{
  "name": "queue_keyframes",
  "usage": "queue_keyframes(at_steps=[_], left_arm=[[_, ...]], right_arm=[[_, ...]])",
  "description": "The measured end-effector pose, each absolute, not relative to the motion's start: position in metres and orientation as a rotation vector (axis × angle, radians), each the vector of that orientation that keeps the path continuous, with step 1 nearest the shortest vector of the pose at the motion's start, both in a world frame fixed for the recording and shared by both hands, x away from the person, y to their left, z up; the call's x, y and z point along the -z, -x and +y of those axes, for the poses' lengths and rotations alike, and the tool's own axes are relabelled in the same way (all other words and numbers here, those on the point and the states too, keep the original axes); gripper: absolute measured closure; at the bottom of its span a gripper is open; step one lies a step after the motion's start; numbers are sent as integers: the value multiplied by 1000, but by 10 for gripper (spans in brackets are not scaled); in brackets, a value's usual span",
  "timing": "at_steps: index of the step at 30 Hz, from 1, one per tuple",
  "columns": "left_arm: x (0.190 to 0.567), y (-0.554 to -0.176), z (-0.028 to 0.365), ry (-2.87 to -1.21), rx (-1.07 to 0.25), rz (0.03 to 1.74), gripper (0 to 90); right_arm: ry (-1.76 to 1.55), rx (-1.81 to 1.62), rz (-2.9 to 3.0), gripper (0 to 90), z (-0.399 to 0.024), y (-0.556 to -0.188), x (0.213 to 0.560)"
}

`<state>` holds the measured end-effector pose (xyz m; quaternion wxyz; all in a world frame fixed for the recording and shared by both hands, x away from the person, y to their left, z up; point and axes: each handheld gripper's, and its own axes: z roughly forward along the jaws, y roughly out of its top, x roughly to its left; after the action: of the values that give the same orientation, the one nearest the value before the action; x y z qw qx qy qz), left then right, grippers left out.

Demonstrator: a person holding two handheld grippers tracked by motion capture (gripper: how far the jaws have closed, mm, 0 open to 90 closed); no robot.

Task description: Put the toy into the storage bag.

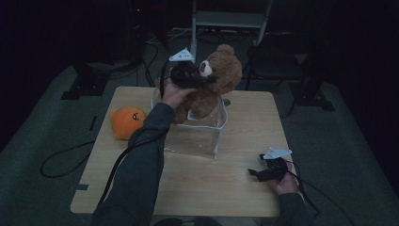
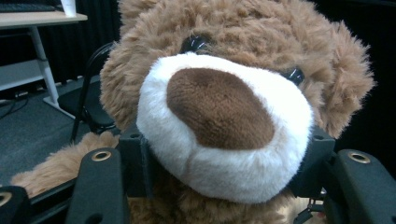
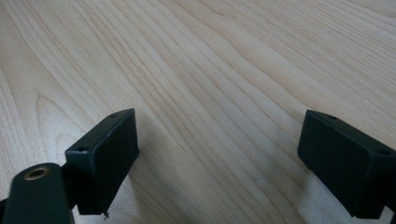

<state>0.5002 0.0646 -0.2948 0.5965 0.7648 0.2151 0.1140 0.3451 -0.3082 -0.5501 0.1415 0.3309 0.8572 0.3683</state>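
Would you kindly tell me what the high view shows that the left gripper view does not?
High view: the teddy bear stands in a clear container on the wooden table, with an orange plush toy at the container's left and the right gripper resting open near the table's front right.

Left gripper view: the pads press both sides of the bear's white muzzle, close up.

Both: the left gripper clamped on the bear's face.

Grey sleeves (image 1: 141,160), black grippers, grey plates

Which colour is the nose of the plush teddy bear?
Dark brown nose on a white muzzle; left gripper view.
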Motion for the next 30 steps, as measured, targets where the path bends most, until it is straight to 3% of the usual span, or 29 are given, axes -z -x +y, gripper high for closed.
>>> queue_keyframes(at_steps=[30], left_arm=[[309,-494,69,-1833,-176,453,387]], right_arm=[[-955,-1063,2474,116,-308,-345,550]])
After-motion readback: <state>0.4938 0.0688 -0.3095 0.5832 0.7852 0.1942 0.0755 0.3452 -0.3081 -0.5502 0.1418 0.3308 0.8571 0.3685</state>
